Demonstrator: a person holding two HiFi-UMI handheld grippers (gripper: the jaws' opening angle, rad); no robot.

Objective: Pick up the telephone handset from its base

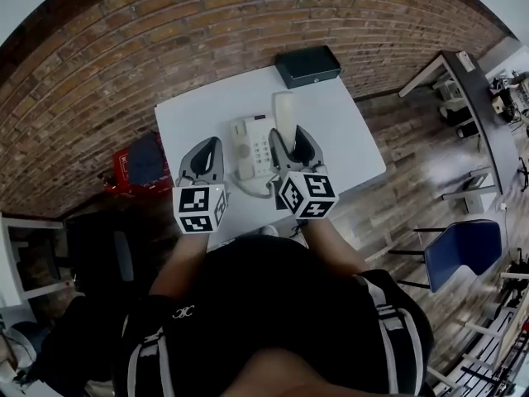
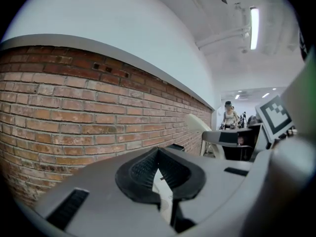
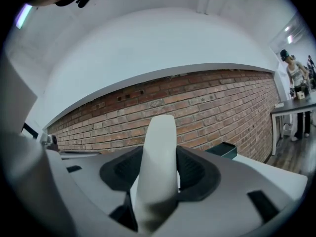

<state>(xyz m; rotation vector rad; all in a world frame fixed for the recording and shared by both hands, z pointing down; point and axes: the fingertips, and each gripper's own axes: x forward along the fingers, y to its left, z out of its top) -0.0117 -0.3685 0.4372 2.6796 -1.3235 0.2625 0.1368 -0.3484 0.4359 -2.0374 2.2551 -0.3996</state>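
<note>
Right gripper (image 1: 302, 136) clamps the handset (image 1: 283, 112) at its near end, long axis pointing far, just right of the base (image 1: 253, 150) (seemingly lifted clear); left gripper (image 1: 212, 144), closed and empty, hangs left.

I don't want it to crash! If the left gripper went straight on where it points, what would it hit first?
Probably the brick wall. The left gripper points out over bare table, and the phone sits off to its right, out of its line. How far the wall is, I can't tell.
</note>
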